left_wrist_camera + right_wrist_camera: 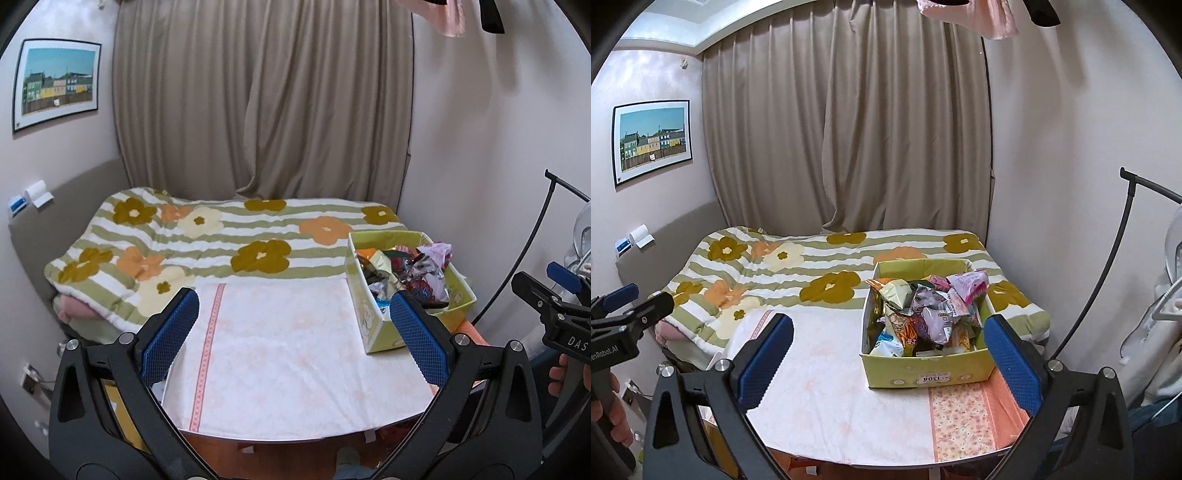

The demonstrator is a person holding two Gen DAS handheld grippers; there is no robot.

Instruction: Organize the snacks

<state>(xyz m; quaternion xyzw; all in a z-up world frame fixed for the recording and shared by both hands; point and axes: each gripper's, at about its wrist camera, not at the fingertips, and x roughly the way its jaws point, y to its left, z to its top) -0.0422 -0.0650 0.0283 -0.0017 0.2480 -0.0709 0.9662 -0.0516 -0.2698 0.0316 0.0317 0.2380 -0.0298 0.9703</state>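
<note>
Both our claws, left claw and right claw, gape empty above the cloth-covered tabletop; next we reach the green cardboard box of crumpled snack packets.

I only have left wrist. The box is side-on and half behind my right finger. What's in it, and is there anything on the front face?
Observer: Right wrist sees into the box from the front: a loose heap of snack packets, none laid out on the cloth.
Operator: Front face?
Observer: A white sticker printed 1308, which reads upside down from here.
Operator: Right gripper state? I only catch its edge.
Observer: The right gripper is open and holds nothing; the box shows between its fingers.
Operator: Cloth right of the box?
Observer: A strip of orange floral pattern runs along the tablecloth in front of the box's right part.
</note>
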